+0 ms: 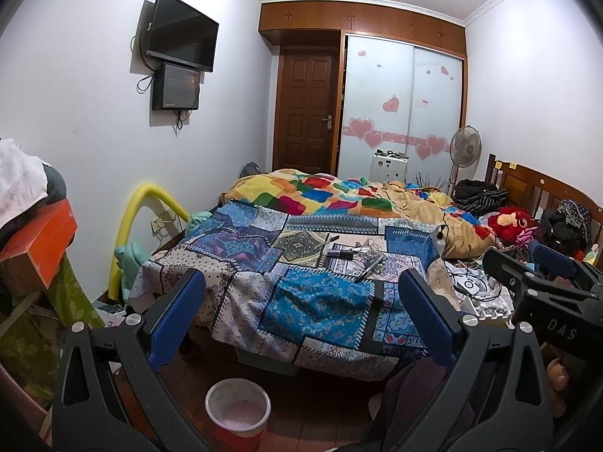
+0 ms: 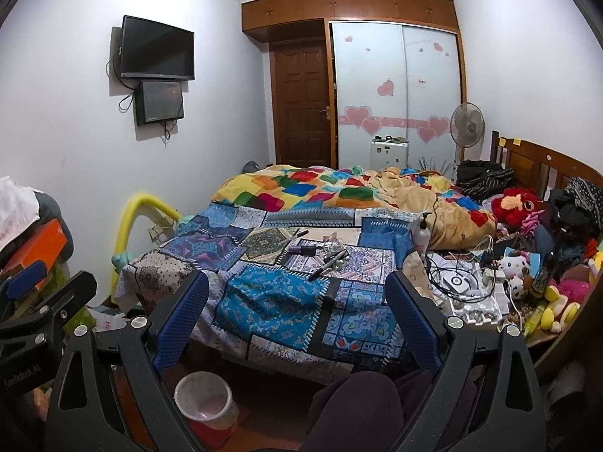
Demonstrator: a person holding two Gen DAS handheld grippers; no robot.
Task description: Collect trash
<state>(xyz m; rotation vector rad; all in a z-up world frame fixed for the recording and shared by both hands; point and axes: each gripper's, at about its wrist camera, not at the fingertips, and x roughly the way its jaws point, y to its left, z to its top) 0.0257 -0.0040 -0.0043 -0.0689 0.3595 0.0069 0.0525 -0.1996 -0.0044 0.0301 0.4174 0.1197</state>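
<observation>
Left wrist view: left gripper (image 1: 301, 316) is held level over the bed edge, spread wide, nothing gripped; bin (image 1: 237, 406) at 6 o'clock, small litter (image 1: 361, 260), possibly wrappers, at 12.

Right wrist view: right gripper (image 2: 297, 314) likewise wide, unloaded; bin (image 2: 206, 395) at 7.

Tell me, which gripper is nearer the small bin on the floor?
Left, slightly. The bin sits below the left gripper, between its fingers; it lies down-left of the right gripper.
</observation>
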